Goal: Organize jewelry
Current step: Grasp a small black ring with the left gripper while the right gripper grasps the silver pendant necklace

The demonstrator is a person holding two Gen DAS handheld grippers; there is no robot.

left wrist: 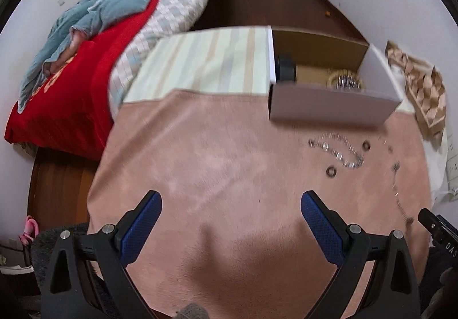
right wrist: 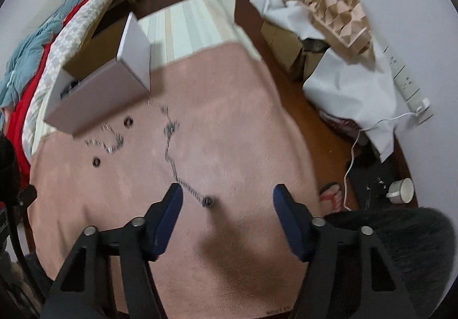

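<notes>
Jewelry lies on a pink cloth (left wrist: pixel 214 164). A sparkly bracelet (left wrist: pixel 337 150) and two small rings (left wrist: pixel 331 171) lie in front of an open white box (left wrist: pixel 329 102), which holds a beaded bangle (left wrist: pixel 345 80) and a dark round item (left wrist: pixel 286 67). A long chain necklace (right wrist: pixel 174 158) runs toward my right gripper (right wrist: pixel 227 200), which is open and empty, its pendant end (right wrist: pixel 208 201) between the fingers. My left gripper (left wrist: pixel 230 206) is open and empty over bare cloth, well left of the jewelry.
A bed (left wrist: pixel 86 67) with red and blue bedding lies to the left. A striped cloth (left wrist: pixel 206 61) lies behind the pink one. Cardboard boxes, white paper (right wrist: pixel 349 78), a power strip (right wrist: pixel 406 84), a white cup (right wrist: pixel 402 190) and a cable stand on the floor to the right.
</notes>
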